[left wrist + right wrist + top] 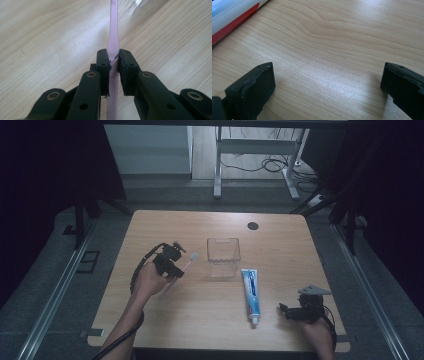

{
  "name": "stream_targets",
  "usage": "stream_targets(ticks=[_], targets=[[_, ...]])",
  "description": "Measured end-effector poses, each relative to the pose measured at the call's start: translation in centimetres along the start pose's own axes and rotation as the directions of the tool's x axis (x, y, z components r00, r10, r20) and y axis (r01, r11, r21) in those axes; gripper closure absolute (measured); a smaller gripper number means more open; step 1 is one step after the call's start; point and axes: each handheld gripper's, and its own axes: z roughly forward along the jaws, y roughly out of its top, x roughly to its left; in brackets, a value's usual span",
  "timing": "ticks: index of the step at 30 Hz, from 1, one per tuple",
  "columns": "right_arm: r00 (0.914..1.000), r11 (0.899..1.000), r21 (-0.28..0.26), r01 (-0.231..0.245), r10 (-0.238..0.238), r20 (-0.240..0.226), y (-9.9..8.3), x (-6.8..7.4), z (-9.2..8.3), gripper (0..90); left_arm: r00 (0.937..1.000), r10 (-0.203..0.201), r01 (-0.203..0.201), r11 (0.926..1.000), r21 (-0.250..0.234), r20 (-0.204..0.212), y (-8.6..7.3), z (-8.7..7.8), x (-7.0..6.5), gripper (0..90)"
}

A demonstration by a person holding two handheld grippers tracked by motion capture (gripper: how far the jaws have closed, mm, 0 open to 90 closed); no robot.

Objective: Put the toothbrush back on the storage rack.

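My left gripper (176,269) is shut on a pale pink toothbrush (186,264), whose white bristle head points up and right toward a clear plastic cup (223,257). In the left gripper view the pink toothbrush (113,42) handle runs straight up between the closed pads of that left gripper (114,65), above the wooden table (45,37). A white, blue and red toothpaste tube (251,295) lies flat, cap toward me. My right gripper (286,312) rests low near the table's front right, open, nothing between the jaws of this right gripper (327,77). The toothpaste tube (229,17) edge shows at its upper left.
The wooden table (215,330) has a round black grommet hole (253,226) at the back right. Beyond the far edge stand a white desk frame (255,150) and loose cables on the floor. Dark curtains flank both sides.
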Motion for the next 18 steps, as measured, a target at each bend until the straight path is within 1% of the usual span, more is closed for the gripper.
stream_targets(ticks=[3,4,7,8,9,10,11,14,15,16,17,18], targets=[[1.0000,1.000,0.000,0.000,0.000,0.000,0.0,0.0,0.0,0.0,0.9999,-0.003,0.003,0.9992,-0.039,0.015,0.0,-0.5,0.1,79.1],[1.0000,1.000,0.000,0.000,0.000,0.000,0.0,0.0,0.0,0.0,0.9998,-0.001,0.002,0.9981,-0.062,0.019,-0.1,-0.9,0.1,79.0],[1.0000,1.000,0.000,0.000,0.000,0.000,0.0,0.0,0.0,0.0,0.9994,0.001,0.002,0.9949,-0.101,0.036,-0.1,-1.4,0.1,79.1],[1.0000,1.000,0.000,-0.001,0.001,0.000,0.0,0.0,0.0,0.0,0.9994,0.001,0.002,0.9949,-0.101,0.036,-0.1,-1.4,0.1,79.0],[1.0000,1.000,0.000,-0.001,0.001,0.000,0.0,0.0,0.0,0.0,0.9985,0.007,0.000,0.9920,-0.126,0.054,-0.1,-1.7,0.2,79.0],[1.0000,1.000,0.000,-0.001,0.001,0.000,0.0,0.0,0.0,0.0,0.9984,0.005,0.003,0.9899,-0.142,0.056,-0.1,-1.8,0.2,79.0],[1.0000,1.000,0.000,-0.001,0.001,0.000,0.0,0.0,0.0,0.0,0.9984,0.005,0.003,0.9899,-0.142,0.056,-0.1,-1.8,0.2,79.1],[1.0000,1.000,0.000,-0.001,0.001,0.000,0.0,0.0,0.0,0.0,0.9977,0.013,0.000,0.9820,-0.189,0.067,-0.1,-2.3,0.0,79.1],[1.0000,1.000,0.000,-0.001,0.001,0.000,0.0,0.0,0.0,0.0,0.9976,0.018,-0.004,0.9803,-0.197,0.067,0.0,-2.5,0.0,79.1],[1.0000,1.000,0.000,-0.002,0.002,0.000,0.0,0.0,0.0,0.0,0.9976,0.025,-0.011,0.9771,-0.212,0.065,0.0,-2.7,-0.1,79.1],[1.0000,1.000,0.000,-0.003,0.003,0.000,0.0,0.0,0.0,0.0,0.9973,0.033,-0.016,0.9724,-0.233,0.066,0.0,-3.0,-0.2,79.1],[1.0000,1.000,0.000,-0.003,0.003,0.000,0.0,0.0,0.0,0.0,0.9974,0.032,-0.016,0.9689,-0.247,0.064,0.1,-3.2,-0.2,79.1]])
